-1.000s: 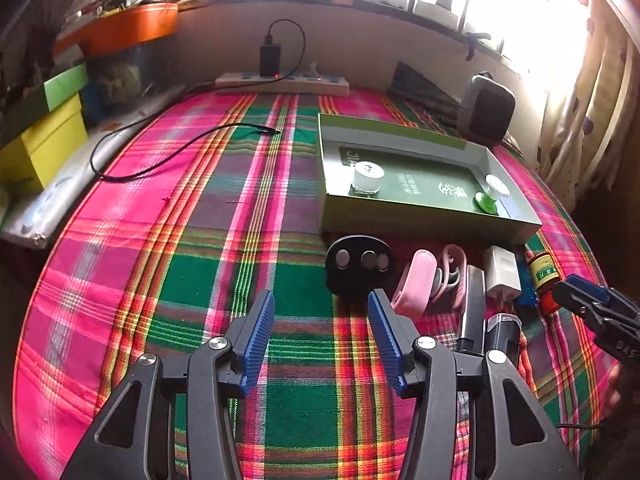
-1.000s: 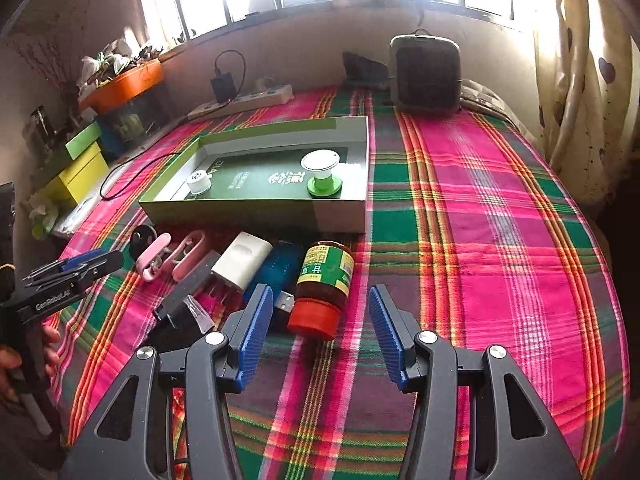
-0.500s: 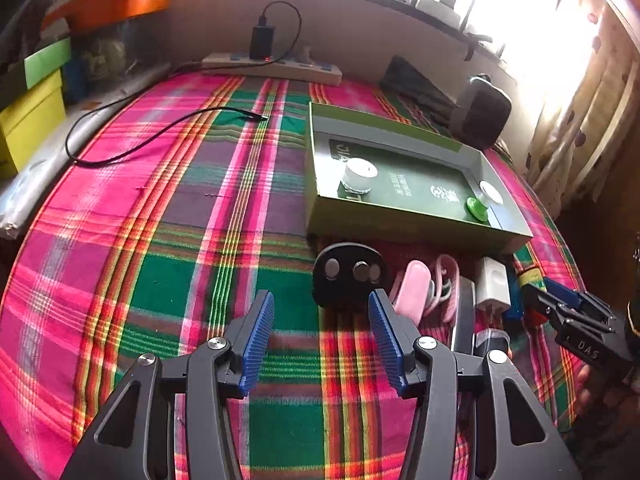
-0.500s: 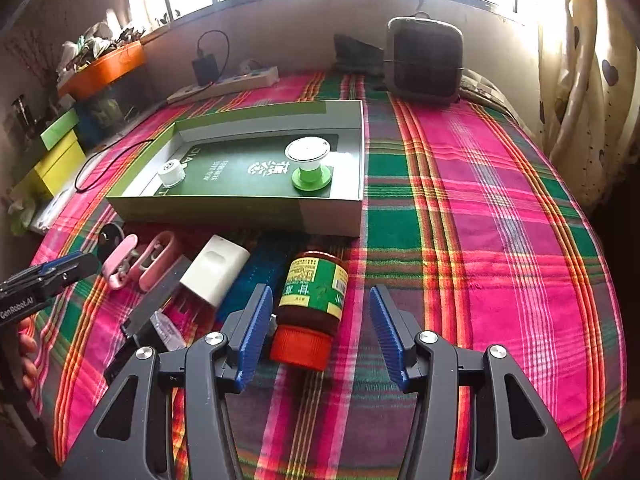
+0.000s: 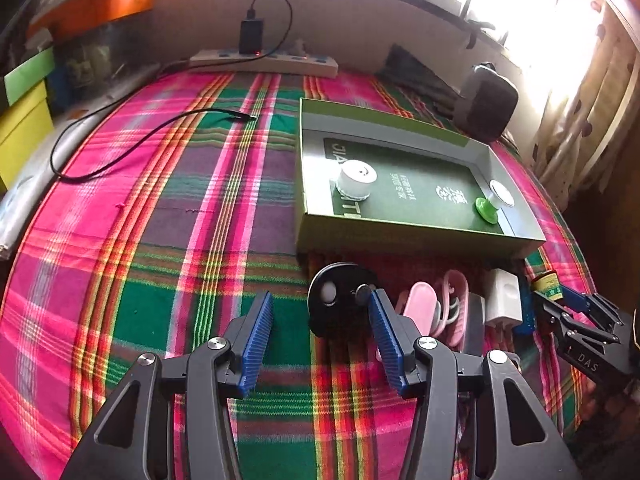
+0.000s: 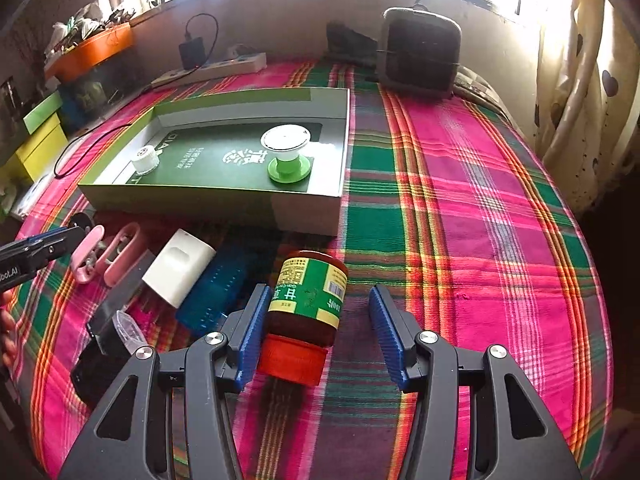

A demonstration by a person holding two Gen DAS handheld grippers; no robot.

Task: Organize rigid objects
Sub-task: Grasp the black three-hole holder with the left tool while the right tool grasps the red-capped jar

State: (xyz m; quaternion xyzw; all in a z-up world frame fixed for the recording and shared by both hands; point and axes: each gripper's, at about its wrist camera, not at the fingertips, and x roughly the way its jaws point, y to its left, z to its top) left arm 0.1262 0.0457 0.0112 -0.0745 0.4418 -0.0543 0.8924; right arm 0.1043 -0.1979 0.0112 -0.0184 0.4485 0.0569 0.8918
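My left gripper (image 5: 320, 320) is open over the plaid cloth, and a black round disc (image 5: 340, 304) lies just ahead of it, against the right finger. My right gripper (image 6: 320, 312) is open around a jar (image 6: 308, 292) lying on its side with a green label and a red lid. The left pad is at the jar's side and a gap shows on the right. Between the two grippers lie pink clips (image 6: 108, 252), a white charger (image 6: 180, 268) and a blue case (image 6: 216, 292). The green box (image 6: 208, 200) holds a white cap (image 6: 145, 160) and a green-based spool (image 6: 286, 152).
A black device with a clear cap (image 6: 108, 344) lies at the near left. A power strip (image 5: 264, 64) and a black cable (image 5: 120, 136) are at the back left, with a dark heater (image 6: 420, 56) at the back. Yellow and green boxes (image 5: 24, 120) stand left, and a curtain (image 6: 580, 100) hangs right.
Both grippers have moved forward and slightly down. The black disc now sits at the left fingertips, and the jar has come between the right fingers. Neither gripper's jaws have changed.
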